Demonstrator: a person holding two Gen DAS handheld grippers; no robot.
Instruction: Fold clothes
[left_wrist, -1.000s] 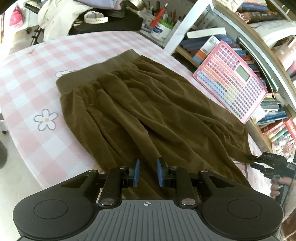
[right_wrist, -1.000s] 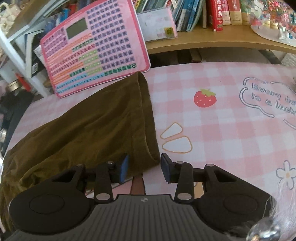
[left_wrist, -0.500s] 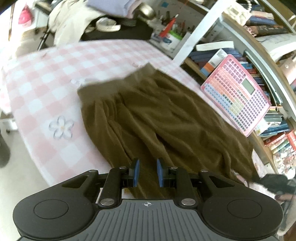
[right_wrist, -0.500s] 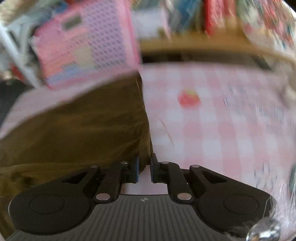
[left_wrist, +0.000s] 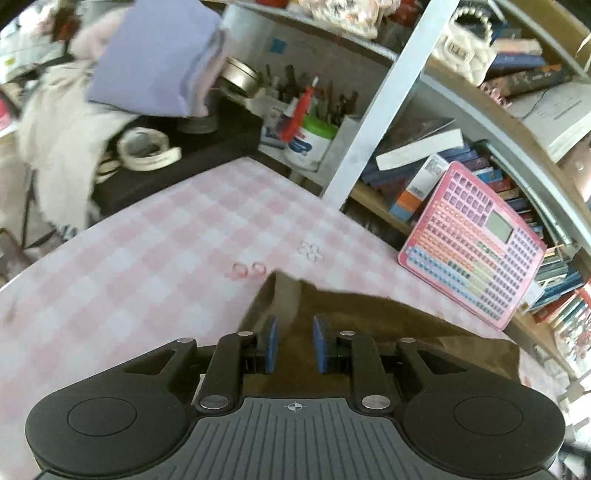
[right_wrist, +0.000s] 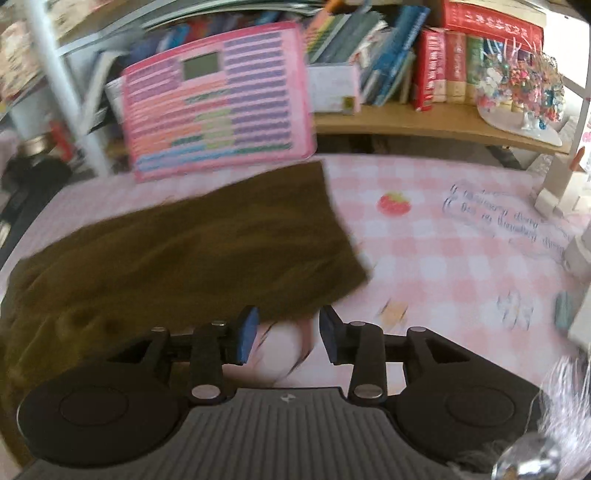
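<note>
A dark olive-brown skirt (right_wrist: 184, 251) lies folded on the pink checked tablecloth (right_wrist: 443, 266). In the left wrist view its folded corner (left_wrist: 332, 306) sits just beyond my left gripper (left_wrist: 294, 345), whose blue pads stand apart with cloth below them, not pinched. My right gripper (right_wrist: 284, 336) is open, its pads apart just in front of the skirt's near hem, holding nothing. The right wrist view is motion-blurred.
A pink keyboard toy (left_wrist: 472, 243) leans against the bookshelf behind the skirt, also visible in the right wrist view (right_wrist: 218, 99). Books (right_wrist: 443, 62) fill the shelf. A pen cup (left_wrist: 310, 144), tape roll (left_wrist: 147, 147) and piled clothes (left_wrist: 155, 59) sit at far left.
Both grippers swept the skirt's near edge over toward the shelf, folding it. The right gripper shut on the hem, then opened. The left gripper has widened and now looks at bare tablecloth.
</note>
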